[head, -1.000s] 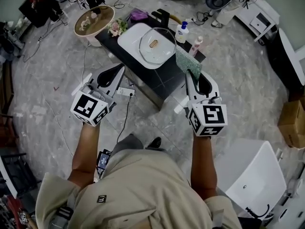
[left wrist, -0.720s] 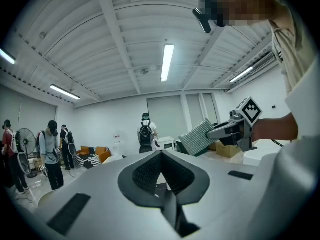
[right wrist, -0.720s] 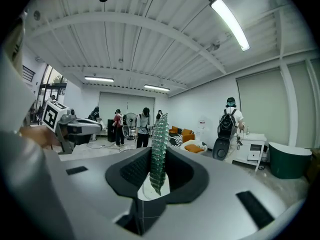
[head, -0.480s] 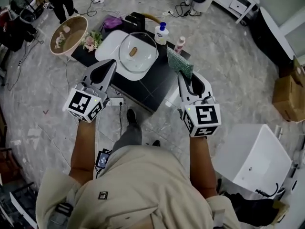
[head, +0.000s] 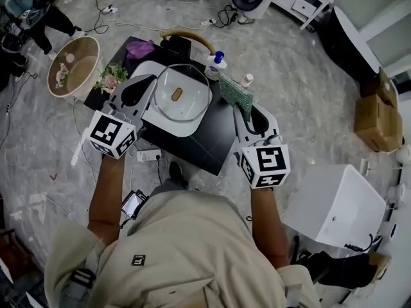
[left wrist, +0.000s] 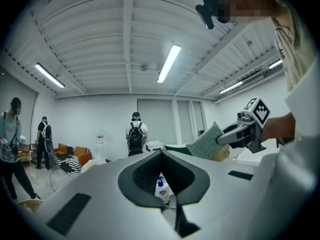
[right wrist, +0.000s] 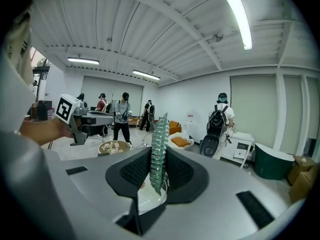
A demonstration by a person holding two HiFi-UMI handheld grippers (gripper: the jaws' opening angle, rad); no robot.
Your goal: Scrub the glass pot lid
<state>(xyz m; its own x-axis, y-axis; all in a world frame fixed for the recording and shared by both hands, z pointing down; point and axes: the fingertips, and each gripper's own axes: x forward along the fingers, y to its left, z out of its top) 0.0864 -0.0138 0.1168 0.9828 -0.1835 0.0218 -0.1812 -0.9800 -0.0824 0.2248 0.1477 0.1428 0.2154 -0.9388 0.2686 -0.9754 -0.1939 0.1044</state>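
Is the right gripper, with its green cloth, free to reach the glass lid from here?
Probably yes: the right gripper, shut on the green cloth, hangs just right of the glass lid, with nothing between them.

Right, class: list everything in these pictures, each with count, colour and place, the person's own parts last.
glass pot lid: one, clear with brown knob, on the white tray
white tray: one, white, on the black table
black table: one, black, before the person
pump bottle: one, white, blue top, table's far edge
small bottle: one, pink cap, beside the pump bottle
purple cloth: one, purple, table's far corner
flowers: one bunch, pink, by the table's left end
round basket: one, tan, floor, left
green scouring cloth: one, green, held by the right gripper
left gripper: one, white, jaws together, empty, by the tray
right gripper: one, white, jaws clamping that cloth
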